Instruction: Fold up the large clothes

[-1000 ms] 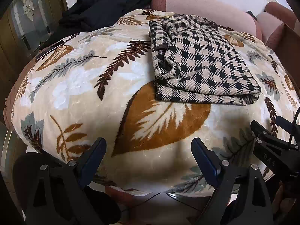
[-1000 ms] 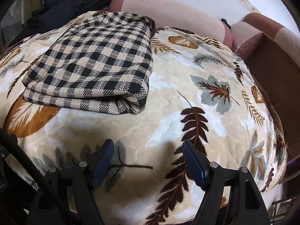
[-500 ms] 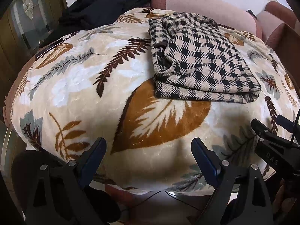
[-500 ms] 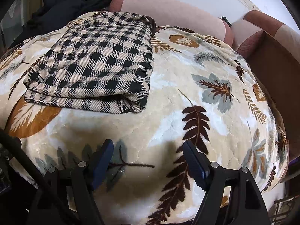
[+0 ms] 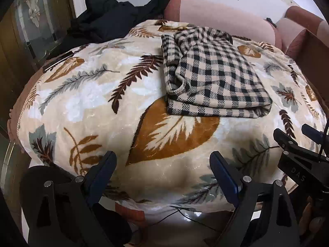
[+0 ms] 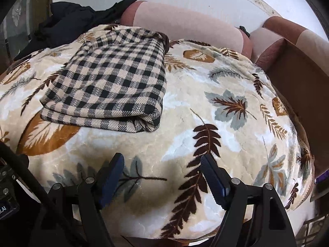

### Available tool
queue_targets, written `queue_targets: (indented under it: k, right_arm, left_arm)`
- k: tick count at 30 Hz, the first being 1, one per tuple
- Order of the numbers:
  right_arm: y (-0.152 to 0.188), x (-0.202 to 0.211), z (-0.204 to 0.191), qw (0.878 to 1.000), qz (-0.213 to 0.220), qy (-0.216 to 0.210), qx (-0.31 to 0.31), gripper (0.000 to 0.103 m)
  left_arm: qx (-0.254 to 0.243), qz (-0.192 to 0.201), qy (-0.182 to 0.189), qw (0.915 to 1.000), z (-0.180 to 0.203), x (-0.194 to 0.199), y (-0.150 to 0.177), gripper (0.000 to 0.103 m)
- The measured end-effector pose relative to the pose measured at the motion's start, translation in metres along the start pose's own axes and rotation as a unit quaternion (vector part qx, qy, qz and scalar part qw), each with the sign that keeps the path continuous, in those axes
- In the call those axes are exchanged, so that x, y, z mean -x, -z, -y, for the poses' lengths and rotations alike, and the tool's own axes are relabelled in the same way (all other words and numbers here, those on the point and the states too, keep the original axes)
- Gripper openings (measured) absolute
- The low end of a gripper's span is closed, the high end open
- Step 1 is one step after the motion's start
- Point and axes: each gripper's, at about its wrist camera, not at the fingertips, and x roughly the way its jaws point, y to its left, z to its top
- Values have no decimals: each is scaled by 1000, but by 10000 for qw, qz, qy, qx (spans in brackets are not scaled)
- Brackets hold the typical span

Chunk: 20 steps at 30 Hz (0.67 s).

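Observation:
A black-and-beige checked garment [image 5: 216, 76] [image 6: 115, 82] lies folded into a thick rectangle on a cream blanket with a leaf print [image 5: 92, 94] [image 6: 226, 111]. My left gripper [image 5: 162, 164] stands open over the blanket's near edge, well short of the garment, with nothing between its fingers. My right gripper [image 6: 161, 166] is open too, over the near edge to the right of the garment, and empty. The right gripper's black frame [image 5: 300, 156] shows at the right edge of the left wrist view.
A heap of black clothing [image 5: 115, 20] [image 6: 67, 22] lies at the far left of the blanket. Pink and brown sofa cushions [image 5: 222, 14] [image 6: 185, 22] run along the back. A glass-fronted cabinet [image 5: 35, 30] stands at left. A cable [image 5: 185, 216] crosses the floor below.
Both grippers have drawn back and up a little from the blanket, so the folded garment sits slightly farther off. Their jaws stay open. The garment has not moved.

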Motion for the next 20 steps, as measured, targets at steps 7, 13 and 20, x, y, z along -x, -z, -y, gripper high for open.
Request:
queue_targets:
  k: [7,13,20]
  right_arm:
    - [1,28,2,9997,245,4,-49,82]
    - [2,55,7,9988,483,22,-68,83]
    - [-3,73,15,9977,651,-5,-209,85]
  left_arm:
    - [-15,312,22,9995,0,30,1,91]
    - [-28,669,-49,9977,0,61,2,91]
    - [128,726,9,9973,-7,72,-4,91]
